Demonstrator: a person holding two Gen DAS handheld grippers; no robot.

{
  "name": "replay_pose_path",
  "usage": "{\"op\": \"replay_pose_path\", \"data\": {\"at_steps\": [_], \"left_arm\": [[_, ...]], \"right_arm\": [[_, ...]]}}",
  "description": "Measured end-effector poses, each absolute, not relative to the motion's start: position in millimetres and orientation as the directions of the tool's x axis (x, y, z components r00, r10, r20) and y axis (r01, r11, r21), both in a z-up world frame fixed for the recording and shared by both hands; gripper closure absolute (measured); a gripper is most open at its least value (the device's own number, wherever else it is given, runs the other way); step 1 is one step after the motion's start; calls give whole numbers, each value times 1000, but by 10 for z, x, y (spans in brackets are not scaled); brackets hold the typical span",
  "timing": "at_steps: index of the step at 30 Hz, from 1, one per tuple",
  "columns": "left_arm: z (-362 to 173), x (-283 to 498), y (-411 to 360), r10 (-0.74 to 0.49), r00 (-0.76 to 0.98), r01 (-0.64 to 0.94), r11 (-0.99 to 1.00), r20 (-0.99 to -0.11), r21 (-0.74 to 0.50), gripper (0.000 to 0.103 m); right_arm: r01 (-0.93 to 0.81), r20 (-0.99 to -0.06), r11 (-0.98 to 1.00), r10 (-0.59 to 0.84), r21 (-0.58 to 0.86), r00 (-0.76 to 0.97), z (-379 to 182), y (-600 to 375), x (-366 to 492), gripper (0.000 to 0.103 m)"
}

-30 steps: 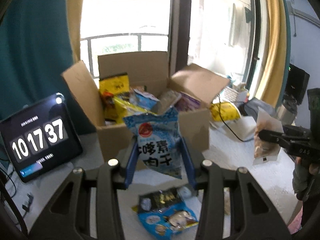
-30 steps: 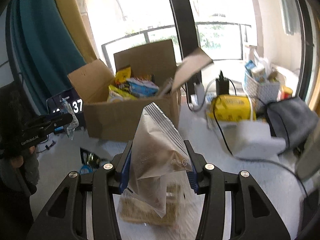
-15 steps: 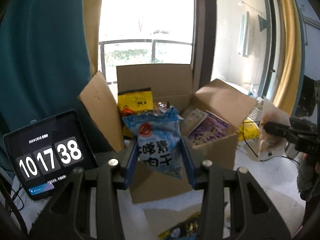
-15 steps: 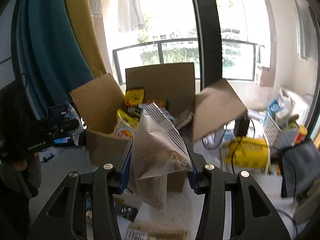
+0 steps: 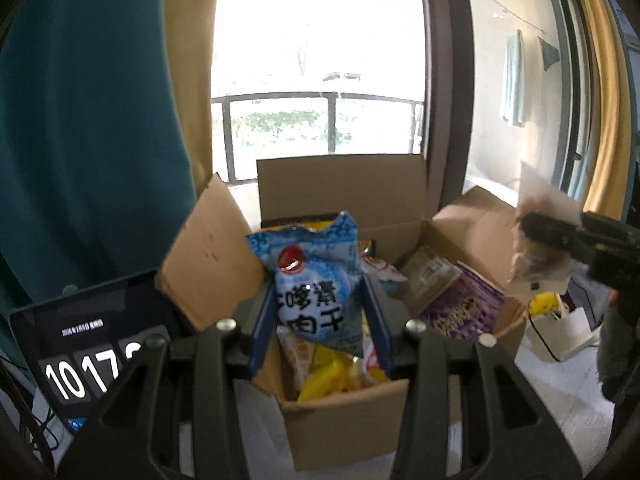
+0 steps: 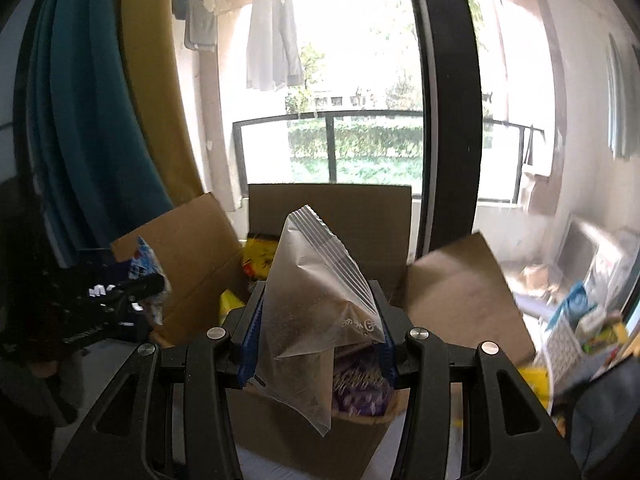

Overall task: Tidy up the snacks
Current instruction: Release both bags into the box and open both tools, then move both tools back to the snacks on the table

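Tablet [image 5: 80, 344] showing a clock stands left of the open cardboard box [image 5: 344, 420]. Above it the left gripper [image 5: 320, 320] pinches a blue snack packet [image 5: 316, 284]; the right gripper [image 6: 318, 340] clamps a clear zip bag [image 6: 316, 300].

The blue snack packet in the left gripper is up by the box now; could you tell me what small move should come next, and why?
Probably open the left gripper: its blue snack packet hangs over the open cardboard box, above the snacks already inside, so it should drop in.
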State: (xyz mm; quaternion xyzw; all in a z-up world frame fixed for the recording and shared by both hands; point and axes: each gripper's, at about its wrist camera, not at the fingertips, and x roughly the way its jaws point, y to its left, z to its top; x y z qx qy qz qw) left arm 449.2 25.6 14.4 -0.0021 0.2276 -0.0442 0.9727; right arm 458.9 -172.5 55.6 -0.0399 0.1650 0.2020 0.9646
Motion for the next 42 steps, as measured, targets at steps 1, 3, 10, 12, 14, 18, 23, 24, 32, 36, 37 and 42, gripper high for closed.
{"op": "replay_pose_path", "data": {"at_steps": [1, 3, 10, 12, 14, 18, 23, 24, 32, 36, 37, 42], "left_arm": [[158, 4528, 266, -79, 894, 77, 997, -442, -23, 55], [169, 4559, 275, -57, 895, 54, 998, -441, -19, 42], [201, 4477, 342, -86, 899, 58, 995, -429, -79, 24], [208, 4438, 348, -93, 897, 61, 994, -432, -85, 24], [223, 4387, 353, -99, 896, 66, 994, -432, -90, 24], [251, 4297, 330, -112, 899, 78, 992, -424, -96, 24], [253, 4160, 343, -150, 892, 101, 986, -426, -135, 24], [255, 4133, 349, -167, 888, 111, 982, -428, -154, 24], [268, 3775, 335, -182, 889, 124, 979, -420, -163, 23], [233, 3554, 329, -188, 886, 128, 978, -423, -166, 23], [218, 3485, 331, -189, 886, 128, 977, -423, -169, 23], [123, 3216, 316, -192, 883, 127, 976, -427, -177, 23]], "right_arm": [[-404, -342, 915, 377, -7, 861, 548, -1704, 4653, 52], [-419, -374, 908, 389, 0, 842, 510, -1641, 4807, 50], [-422, -368, 907, 392, -3, 844, 456, -1604, 4788, 37], [-417, -381, 909, 386, 1, 840, 419, -1617, 4778, 37], [-411, -391, 912, 379, 2, 839, 422, -1644, 4759, 37], [-400, -405, 916, 371, 14, 836, 418, -1699, 4691, 36], [-385, -417, 923, 356, 16, 836, 368, -1733, 4579, 37], [-382, -420, 924, 354, 17, 836, 353, -1739, 4545, 37], [-358, -438, 933, 339, 41, 832, 244, -1842, 4236, 36], [-349, -447, 936, 332, 47, 831, 194, -1905, 4024, 36], [-348, -448, 936, 330, 45, 831, 179, -1914, 3961, 36], [-346, -464, 937, 323, 38, 825, 73, -1940, 3682, 36]]}}
